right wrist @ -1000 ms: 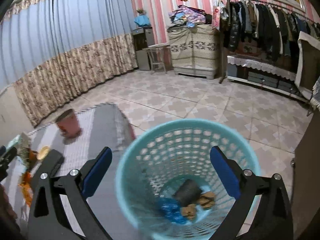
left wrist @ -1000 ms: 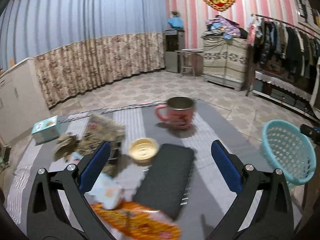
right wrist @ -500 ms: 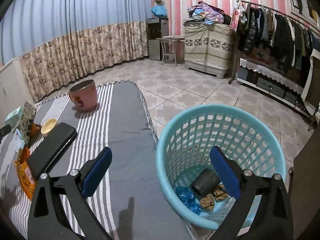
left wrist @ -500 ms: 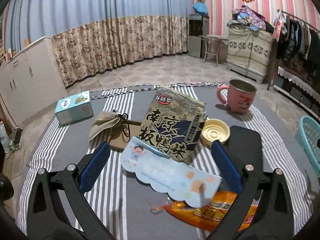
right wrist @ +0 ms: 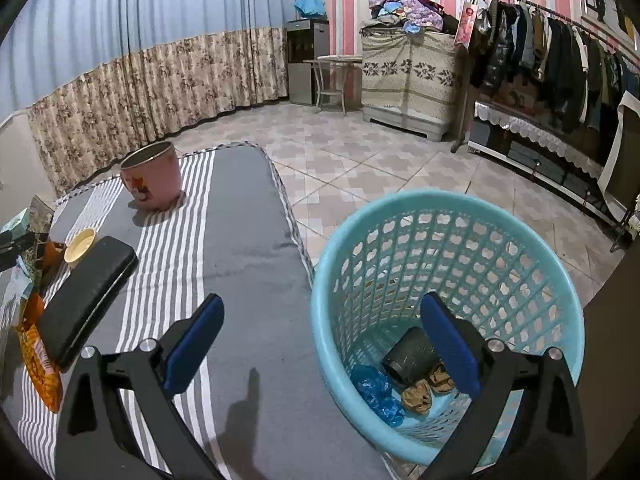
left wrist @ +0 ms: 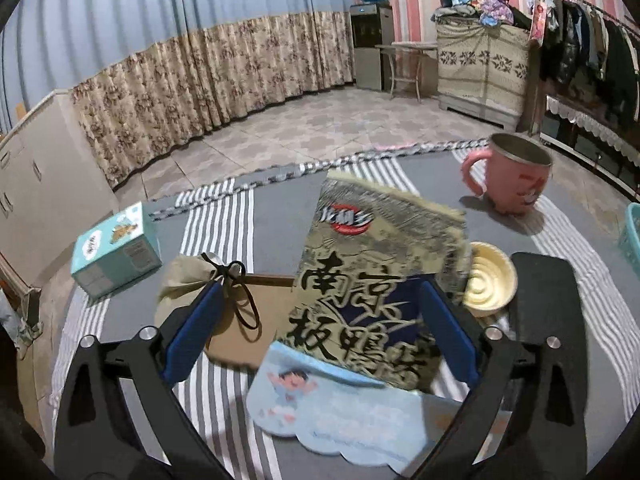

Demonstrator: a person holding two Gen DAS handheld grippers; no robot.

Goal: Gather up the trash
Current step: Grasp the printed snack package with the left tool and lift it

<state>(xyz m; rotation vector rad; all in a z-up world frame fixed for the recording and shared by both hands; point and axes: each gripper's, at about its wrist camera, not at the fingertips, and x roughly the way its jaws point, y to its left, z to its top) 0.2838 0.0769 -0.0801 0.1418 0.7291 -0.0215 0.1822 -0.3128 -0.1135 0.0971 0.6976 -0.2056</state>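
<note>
Left wrist view: closing left gripper (left wrist: 320, 332) around duck packet (left wrist: 372, 280), wrappers awaiting on tabletop (left wrist: 224, 216); right gripper (right wrist: 320, 340) gaping empty by part-filled basket (right wrist: 532, 264).

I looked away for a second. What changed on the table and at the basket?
The left gripper swung from the black case to straddle the duck-snack packet, jaws closing, nothing gripped. The right gripper drifted off the blue basket. The pink mug stayed put.
</note>
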